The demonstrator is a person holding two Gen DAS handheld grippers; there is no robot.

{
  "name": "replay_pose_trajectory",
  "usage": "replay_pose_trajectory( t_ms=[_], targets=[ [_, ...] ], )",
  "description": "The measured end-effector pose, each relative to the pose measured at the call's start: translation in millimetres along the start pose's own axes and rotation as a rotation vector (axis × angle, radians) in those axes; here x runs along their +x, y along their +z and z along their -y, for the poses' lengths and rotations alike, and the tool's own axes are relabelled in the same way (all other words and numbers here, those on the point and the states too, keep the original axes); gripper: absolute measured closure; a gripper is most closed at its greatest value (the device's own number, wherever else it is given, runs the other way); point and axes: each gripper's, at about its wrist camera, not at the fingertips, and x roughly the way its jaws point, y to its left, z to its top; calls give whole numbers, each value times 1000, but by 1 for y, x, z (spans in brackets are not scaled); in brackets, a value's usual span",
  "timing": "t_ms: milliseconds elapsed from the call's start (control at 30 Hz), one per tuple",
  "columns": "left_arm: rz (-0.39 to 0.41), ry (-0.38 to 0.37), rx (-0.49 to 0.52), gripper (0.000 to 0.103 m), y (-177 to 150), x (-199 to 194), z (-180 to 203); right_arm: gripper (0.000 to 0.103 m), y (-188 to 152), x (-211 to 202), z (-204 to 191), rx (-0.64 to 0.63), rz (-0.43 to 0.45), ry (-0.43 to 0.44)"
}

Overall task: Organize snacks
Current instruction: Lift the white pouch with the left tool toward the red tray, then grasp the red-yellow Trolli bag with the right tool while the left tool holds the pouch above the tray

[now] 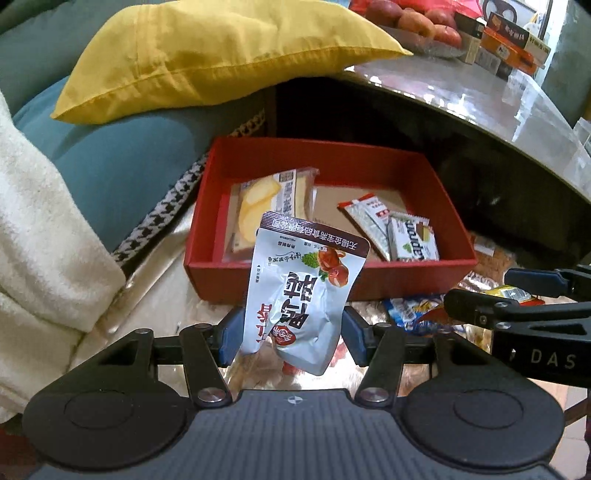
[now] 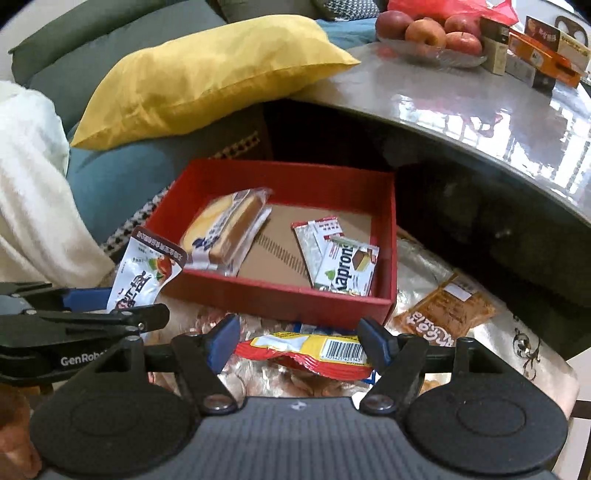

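A red box [image 1: 332,282] [image 2: 273,295] holds a cake pack [image 1: 269,210] [image 2: 225,229], a silver sachet [image 1: 369,225] [image 2: 310,240] and a wafer pack [image 1: 413,238] [image 2: 349,271]. My left gripper [image 1: 293,334] is shut on a silver snack pouch [image 1: 303,291] and holds it upright just before the box's near wall; the pouch also shows in the right wrist view [image 2: 144,273]. My right gripper [image 2: 301,341] is shut on a red and yellow snack pack [image 2: 310,350] low in front of the box; it shows at the right of the left wrist view [image 1: 517,295].
Loose snacks lie on the foil-like surface by the box: a blue pack [image 1: 410,314] and an orange-brown pack [image 2: 443,314]. A yellow pillow [image 1: 207,55], teal cushions and a white blanket [image 1: 40,236] lie left. A glossy table [image 2: 480,110] with apples [image 2: 428,29] and boxes overhangs behind.
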Motion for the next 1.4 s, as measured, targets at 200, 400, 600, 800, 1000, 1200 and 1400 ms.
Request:
replay_pose_trajectory(
  t_ms=[200, 400, 600, 800, 1000, 1200, 1400],
  targets=[
    [-7, -14, -26, 39, 16, 9, 2, 37, 20, 4, 8, 46, 26, 18],
    [14, -13, -48, 39, 42, 23, 9, 67, 50, 22, 25, 147, 45, 75],
    [-54, 6, -46, 39, 52, 60, 21, 66, 52, 52, 36, 157, -14, 38],
    [-61, 7, -43, 39, 48, 56, 9, 59, 6, 56, 30, 151, -177, 85],
    [-68, 26, -62, 39, 35, 46, -5, 47, -10, 75, 1, 91, -244, 74],
    [-61, 17, -85, 39, 29, 37, -20, 44, -19, 81, 5, 262, -304, 146],
    [-49, -10, -90, 38, 34, 31, -27, 43, -43, 78, 15, 428, -336, 182]
  ],
)
